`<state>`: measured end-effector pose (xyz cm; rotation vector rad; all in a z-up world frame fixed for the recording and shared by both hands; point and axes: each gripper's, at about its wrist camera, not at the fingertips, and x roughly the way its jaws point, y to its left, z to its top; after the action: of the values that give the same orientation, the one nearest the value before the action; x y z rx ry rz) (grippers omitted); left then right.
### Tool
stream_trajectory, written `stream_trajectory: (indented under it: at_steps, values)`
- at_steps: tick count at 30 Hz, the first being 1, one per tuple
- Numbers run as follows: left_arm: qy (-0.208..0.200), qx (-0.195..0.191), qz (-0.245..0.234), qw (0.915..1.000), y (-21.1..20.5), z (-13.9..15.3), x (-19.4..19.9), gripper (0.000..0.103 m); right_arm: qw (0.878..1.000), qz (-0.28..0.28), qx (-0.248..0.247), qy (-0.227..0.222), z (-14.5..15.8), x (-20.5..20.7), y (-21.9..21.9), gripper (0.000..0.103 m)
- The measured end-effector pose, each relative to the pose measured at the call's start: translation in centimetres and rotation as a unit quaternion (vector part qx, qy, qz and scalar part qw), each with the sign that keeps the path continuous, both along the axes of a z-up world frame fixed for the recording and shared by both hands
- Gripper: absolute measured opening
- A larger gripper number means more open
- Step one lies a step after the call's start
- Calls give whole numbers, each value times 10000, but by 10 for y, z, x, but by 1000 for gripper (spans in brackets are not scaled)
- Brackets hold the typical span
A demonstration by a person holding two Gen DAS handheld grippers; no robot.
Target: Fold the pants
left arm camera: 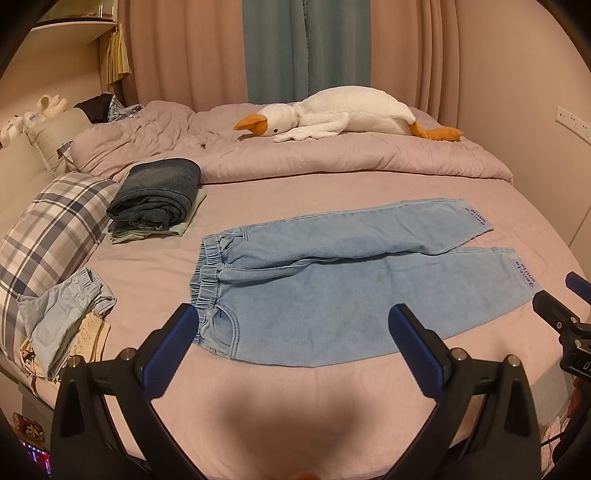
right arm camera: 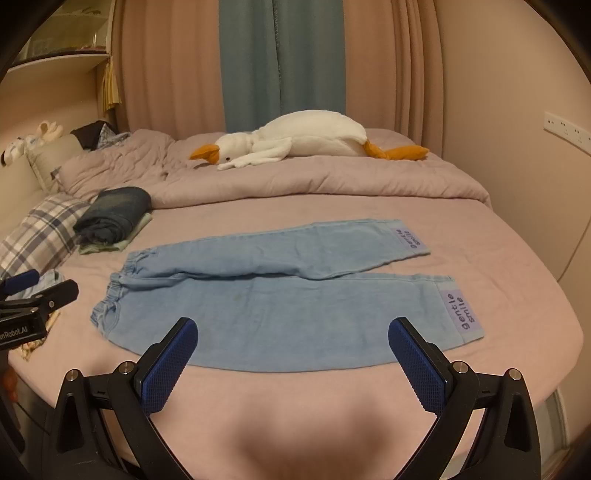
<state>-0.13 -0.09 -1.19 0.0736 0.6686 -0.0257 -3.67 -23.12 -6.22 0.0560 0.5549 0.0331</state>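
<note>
Pink bed (left arm camera: 147, 273), pink-teal curtains (left arm camera: 306, 48), shelf (left arm camera: 70, 31), seemingly warm light.

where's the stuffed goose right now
The stuffed goose lies on the rumpled blanket at the far side of the bed, in front of the curtains, beyond the light blue pants.

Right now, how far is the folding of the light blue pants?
Done: the light blue jeans lie spread flat on the bed, legs apart, and a dark folded pair rests near the plaid pillow. In hand: nothing; the left gripper and right gripper are open. Left: every fold.
</note>
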Motion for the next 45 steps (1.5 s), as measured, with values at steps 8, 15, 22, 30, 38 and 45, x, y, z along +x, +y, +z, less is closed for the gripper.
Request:
stream_trajectory:
  at_steps: [8,15,22,30,38,45]
  values:
    - [-145,165,-15,9998,7,-12,10,103,9999,114,-52,111,-7,5,7,102]
    - [636,-975,-62,9932,44,-69,57,102,9978,451,-280,392,-30,20,30,102]
    - [779,-2510,655,9626,96,-154,85,98,9835,1204,-1219,578,-79,37,81,102]
    - [442,-4112,1152,9031,118,-181,115,69,9317,2683,-2440,208,-126,46,151,74]
    - [1309,-3622,1923,9026,140,-182,135,21,9108,2966,-2868,-118,-142,69,178,23]
    - [1219,-3196,1847,9214,140,-184,78,15,9162,2988,-2670,2,-128,44,185,5]
